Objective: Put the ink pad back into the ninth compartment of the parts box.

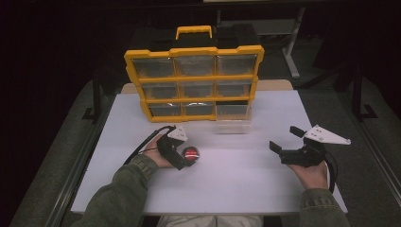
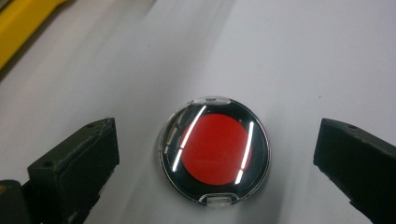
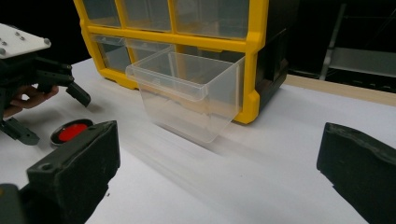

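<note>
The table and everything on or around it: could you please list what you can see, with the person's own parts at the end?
Table: one, white top.
Drawer organiser: one, yellow frame with clear drawers and yellow handle, upright at the table's far side.
Pulled-out drawer: one, clear, looks empty, out of the organiser's lower right slot.
Round compact: one, clear lid over red disc, lying flat between the left gripper's jaws.
Left gripper: black, open around the compact.
Right gripper: black, open, holding nothing.
Sleeves: two, olive green.
</note>
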`<state>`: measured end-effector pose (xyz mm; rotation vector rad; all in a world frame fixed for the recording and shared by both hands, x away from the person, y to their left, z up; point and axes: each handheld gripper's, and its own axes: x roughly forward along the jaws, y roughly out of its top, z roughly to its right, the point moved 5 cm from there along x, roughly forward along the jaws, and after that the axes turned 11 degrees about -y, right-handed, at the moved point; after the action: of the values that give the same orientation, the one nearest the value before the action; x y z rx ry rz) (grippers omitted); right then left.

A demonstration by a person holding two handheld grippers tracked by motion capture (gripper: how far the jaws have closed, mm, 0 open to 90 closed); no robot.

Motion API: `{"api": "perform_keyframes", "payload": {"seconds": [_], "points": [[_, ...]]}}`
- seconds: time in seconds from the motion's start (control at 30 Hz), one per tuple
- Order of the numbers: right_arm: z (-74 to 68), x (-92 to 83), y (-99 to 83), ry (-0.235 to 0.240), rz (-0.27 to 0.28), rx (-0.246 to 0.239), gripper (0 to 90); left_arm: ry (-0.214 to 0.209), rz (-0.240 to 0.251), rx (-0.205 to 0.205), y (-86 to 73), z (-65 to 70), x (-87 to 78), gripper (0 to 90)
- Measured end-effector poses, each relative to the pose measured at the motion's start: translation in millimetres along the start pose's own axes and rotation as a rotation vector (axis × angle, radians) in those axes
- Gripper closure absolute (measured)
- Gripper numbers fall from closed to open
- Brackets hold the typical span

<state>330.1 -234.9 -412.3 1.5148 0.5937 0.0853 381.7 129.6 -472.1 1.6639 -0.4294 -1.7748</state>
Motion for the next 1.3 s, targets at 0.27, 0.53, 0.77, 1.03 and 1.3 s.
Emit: {"api": "perform_keyframes", "payload": {"seconds": [0.27, 0.53, 0.77, 1.03, 1.3], "points": [[-1.0, 2.1, -1.8, 0.004, -0.012, -0.007, 0.0, 0.004, 0.001, -0.005, -0.1, -2.6, 1.3, 6.9], [-0.5, 2.0, -1.7, 0.003, -0.012, -0.004, 0.0, -0.016, 0.007, 0.008, 1.2, -2.4, 4.2, 16.4], [-0.3, 1.7, -1.8, 0.004, -0.013, -0.001, 0.0, -0.027, 0.007, 0.004, 1.4, -2.3, 6.7, 19.7], [-0.9, 1.7, -1.4, 0.008, -0.009, -0.008, 0.0, -0.023, -0.014, 0.008, -0.7, -3.5, 9.1, 22.3], [-1.6, 2.0, -1.8, 0.009, -0.013, -0.010, 0.0, -0.018, -0.026, 0.014, -0.8, -1.5, 12.8, 24.7]]}}
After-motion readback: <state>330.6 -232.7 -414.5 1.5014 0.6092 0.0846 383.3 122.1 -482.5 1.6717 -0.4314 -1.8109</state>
